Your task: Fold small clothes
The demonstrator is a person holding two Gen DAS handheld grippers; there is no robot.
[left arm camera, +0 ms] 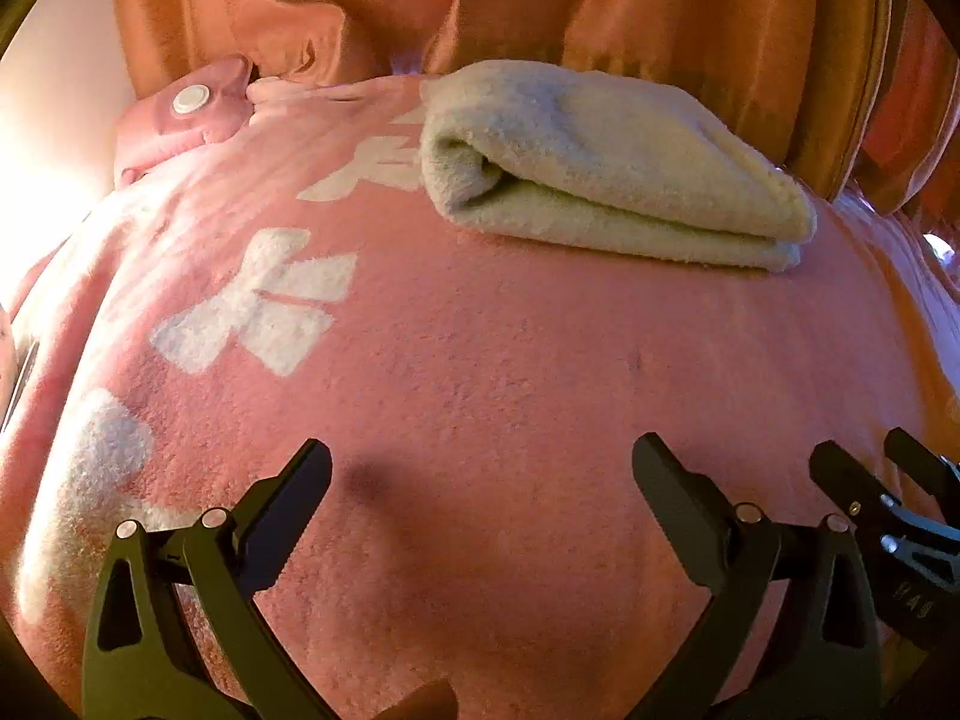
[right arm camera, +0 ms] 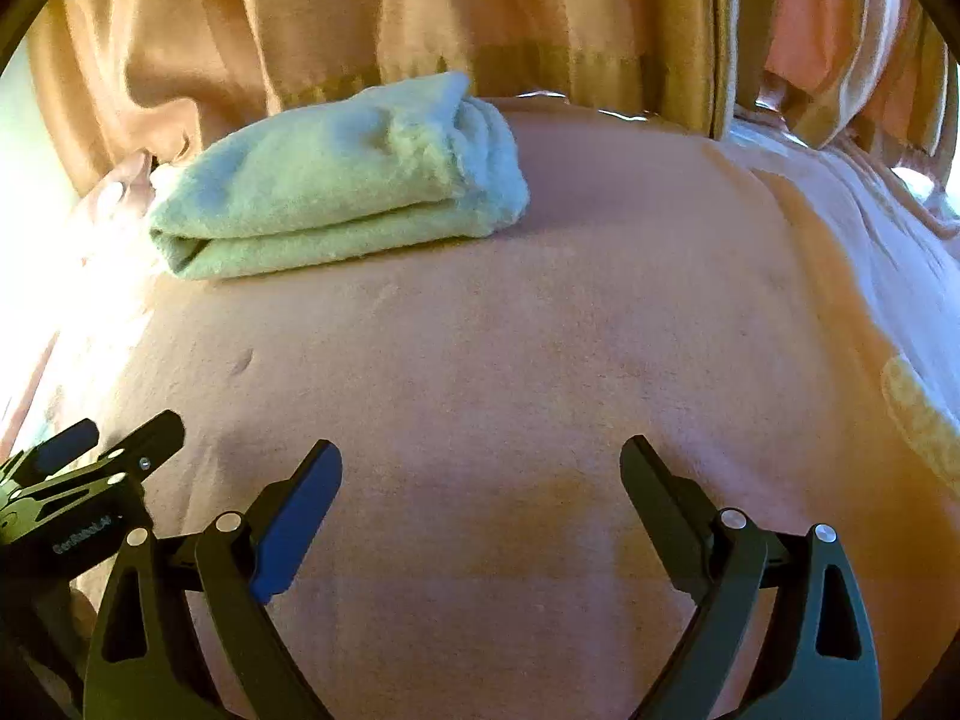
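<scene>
Nearest, both grippers hang just over the pink blanket (left arm camera: 510, 360) with nothing between their fingers. In the left wrist view the left gripper (left arm camera: 480, 480) has its fingers spread wide, and the right gripper shows at the right edge. In the right wrist view the right gripper (right arm camera: 480, 474) is spread just as wide, and the left one sits at its near left with white lettering on its body, too blurred to read. White shapes (left arm camera: 258, 306) are woven into the blanket on the left. Farther off, well apart from both grippers, the folded towel (left arm camera: 606, 168) lies flat on the blanket. At the far left lies a pink thing with a white button (left arm camera: 189, 99). Orange curtains (right arm camera: 372, 12) hang behind.
</scene>
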